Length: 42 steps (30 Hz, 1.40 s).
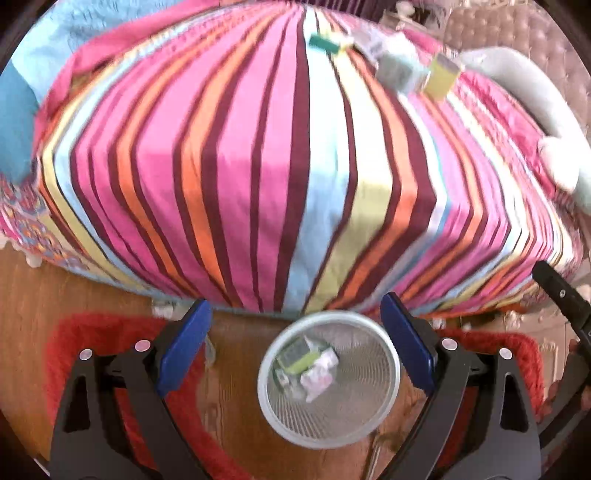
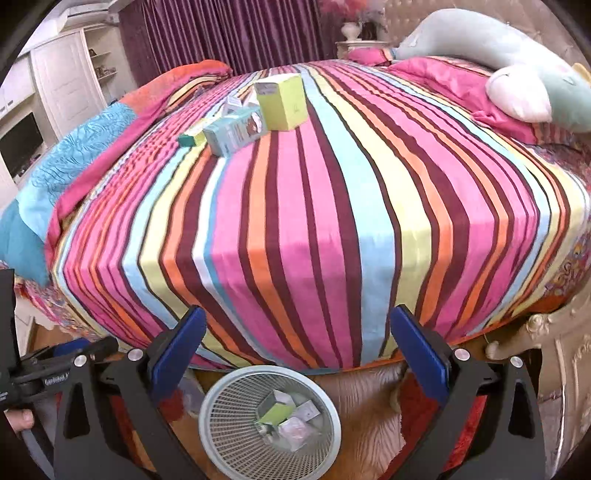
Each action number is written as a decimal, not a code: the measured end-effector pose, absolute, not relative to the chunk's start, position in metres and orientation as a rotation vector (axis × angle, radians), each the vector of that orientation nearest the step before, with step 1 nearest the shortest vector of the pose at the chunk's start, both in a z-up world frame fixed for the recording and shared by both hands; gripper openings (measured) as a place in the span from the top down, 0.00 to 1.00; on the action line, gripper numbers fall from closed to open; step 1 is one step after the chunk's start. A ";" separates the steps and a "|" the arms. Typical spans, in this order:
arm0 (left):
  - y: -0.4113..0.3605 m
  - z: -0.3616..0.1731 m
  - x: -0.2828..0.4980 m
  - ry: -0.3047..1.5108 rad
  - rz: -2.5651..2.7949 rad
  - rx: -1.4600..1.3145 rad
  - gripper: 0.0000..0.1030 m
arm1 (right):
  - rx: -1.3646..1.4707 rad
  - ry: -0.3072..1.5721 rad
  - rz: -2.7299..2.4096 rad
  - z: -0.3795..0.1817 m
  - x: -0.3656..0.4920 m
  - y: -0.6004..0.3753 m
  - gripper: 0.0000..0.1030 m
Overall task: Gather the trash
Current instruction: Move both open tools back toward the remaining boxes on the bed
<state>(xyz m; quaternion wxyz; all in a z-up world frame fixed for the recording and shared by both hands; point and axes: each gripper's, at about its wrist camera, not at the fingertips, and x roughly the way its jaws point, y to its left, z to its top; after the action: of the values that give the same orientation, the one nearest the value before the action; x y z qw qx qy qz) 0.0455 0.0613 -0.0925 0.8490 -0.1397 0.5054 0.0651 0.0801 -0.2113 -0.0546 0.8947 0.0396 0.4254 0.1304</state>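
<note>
On the striped bed [image 2: 295,206], three boxes [image 2: 236,134]; both hand-held grippers [image 2: 297,343] wide, empty.

A yellow-green box [image 2: 283,101] stands upright on the striped bed [image 2: 314,229], a teal carton [image 2: 236,134] lying beside it.

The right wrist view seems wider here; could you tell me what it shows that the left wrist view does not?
Only the right wrist view shows the white cabinets, purple curtain and the carved bed frame corner. Only the left wrist view shows the wicker headboard. Both share the striped bed, the boxes on it, the mesh bin holding trash, and each open gripper, right and left.
</note>
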 end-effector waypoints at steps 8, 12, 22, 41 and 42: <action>0.075 -0.047 0.086 0.945 0.156 -0.216 0.13 | 0.059 0.759 0.278 -0.021 0.112 -0.207 0.07; 0.087 -0.032 0.110 0.906 0.160 -0.238 0.13 | 0.047 0.707 0.276 -0.006 0.123 -0.202 0.07; 0.103 -0.023 0.170 0.884 0.179 -0.237 0.13 | 0.054 0.666 0.274 0.003 0.176 -0.199 0.07; 0.109 -0.035 0.312 0.933 0.131 -0.213 0.13 | 0.003 0.716 0.314 -0.019 0.275 -0.177 0.07; 0.110 -0.036 0.319 0.938 0.125 -0.210 0.13 | 0.003 0.716 0.318 -0.019 0.280 -0.176 0.07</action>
<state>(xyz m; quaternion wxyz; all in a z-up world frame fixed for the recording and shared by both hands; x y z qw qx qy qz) 0.3185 0.1095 -0.0363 0.8849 -0.1007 0.4507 0.0602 0.2802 -0.1757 -0.0188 0.9243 0.0014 0.3487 0.1551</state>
